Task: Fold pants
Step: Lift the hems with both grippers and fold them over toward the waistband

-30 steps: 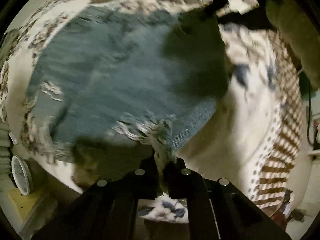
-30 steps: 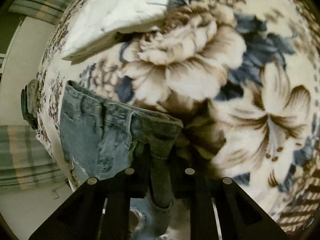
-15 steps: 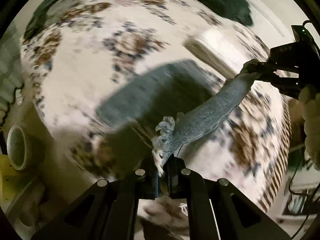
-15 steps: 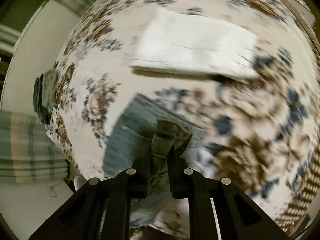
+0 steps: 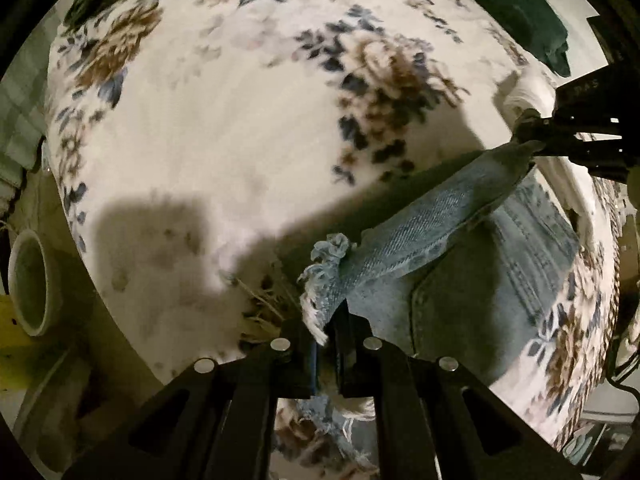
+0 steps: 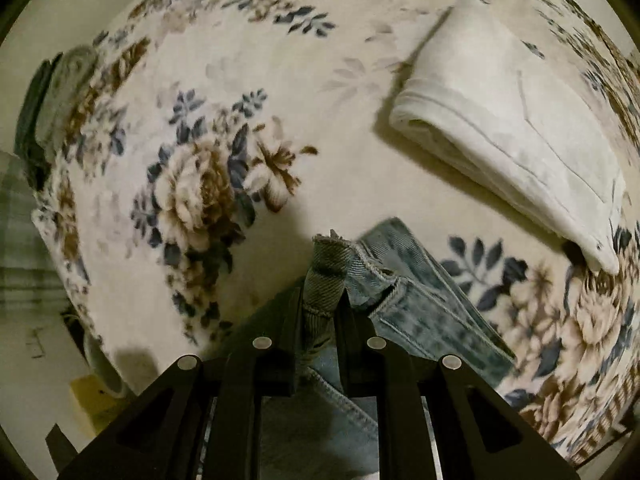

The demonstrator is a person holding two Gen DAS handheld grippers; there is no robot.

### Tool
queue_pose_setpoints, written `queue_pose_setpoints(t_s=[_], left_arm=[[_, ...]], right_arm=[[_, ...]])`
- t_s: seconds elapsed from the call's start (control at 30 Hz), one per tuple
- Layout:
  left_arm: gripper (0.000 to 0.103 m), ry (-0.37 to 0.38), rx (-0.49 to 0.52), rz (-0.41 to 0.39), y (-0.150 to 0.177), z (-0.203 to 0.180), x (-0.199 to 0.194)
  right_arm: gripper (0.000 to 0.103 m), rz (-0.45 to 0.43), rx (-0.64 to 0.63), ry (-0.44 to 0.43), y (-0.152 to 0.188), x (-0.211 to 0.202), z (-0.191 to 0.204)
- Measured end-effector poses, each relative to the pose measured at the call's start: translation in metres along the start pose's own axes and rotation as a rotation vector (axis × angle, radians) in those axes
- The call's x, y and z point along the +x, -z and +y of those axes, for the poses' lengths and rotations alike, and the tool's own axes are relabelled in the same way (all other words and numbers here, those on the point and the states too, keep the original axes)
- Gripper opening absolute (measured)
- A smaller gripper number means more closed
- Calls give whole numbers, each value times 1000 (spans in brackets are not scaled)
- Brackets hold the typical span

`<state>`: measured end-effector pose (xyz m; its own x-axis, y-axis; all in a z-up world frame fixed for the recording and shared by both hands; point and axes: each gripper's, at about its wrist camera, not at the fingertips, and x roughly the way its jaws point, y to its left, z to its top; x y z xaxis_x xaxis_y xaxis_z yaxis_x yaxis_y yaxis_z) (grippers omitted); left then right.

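Note:
The pants are pale blue denim with a frayed hem. In the left wrist view my left gripper is shut on the frayed hem, and a taut edge of the denim pants runs up to the right gripper, which pinches its far end. The rest of the denim lies below on the floral blanket. In the right wrist view my right gripper is shut on the waistband, with folded denim beside and under it.
A folded white garment lies on the floral blanket at the upper right. Dark clothing sits at the blanket's far edge. A roll of tape stands off the blanket at the left. Grey-green clothes lie at the left edge.
Both grippers have lifted the pants off the blanket and swung them across, so the denim edge now hangs stretched between them. Both grips have held.

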<state>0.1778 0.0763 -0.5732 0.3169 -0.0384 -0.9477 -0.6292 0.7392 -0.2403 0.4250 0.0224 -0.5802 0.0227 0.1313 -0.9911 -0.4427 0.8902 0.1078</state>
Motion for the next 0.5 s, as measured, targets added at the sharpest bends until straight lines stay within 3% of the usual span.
queue_pose_setpoints(t_s=[0.13, 0.23, 0.37, 0.4, 0.5], left_arm=[[12, 21, -81, 8, 3, 9, 0], [32, 21, -179, -2, 5, 23, -11], [62, 36, -291, -49, 13, 44, -39], [63, 46, -320, -71, 18, 48, -48], [71, 86, -373, -148, 38, 46, -72]], right_arm=[[16, 26, -23, 21, -7, 12, 6], [25, 60, -10, -18, -14, 16, 6], [74, 83, -1, -118, -14, 5, -3], [81, 77, -5, -133, -11, 0, -6], [90, 63, -14, -182, 4, -14, -23]])
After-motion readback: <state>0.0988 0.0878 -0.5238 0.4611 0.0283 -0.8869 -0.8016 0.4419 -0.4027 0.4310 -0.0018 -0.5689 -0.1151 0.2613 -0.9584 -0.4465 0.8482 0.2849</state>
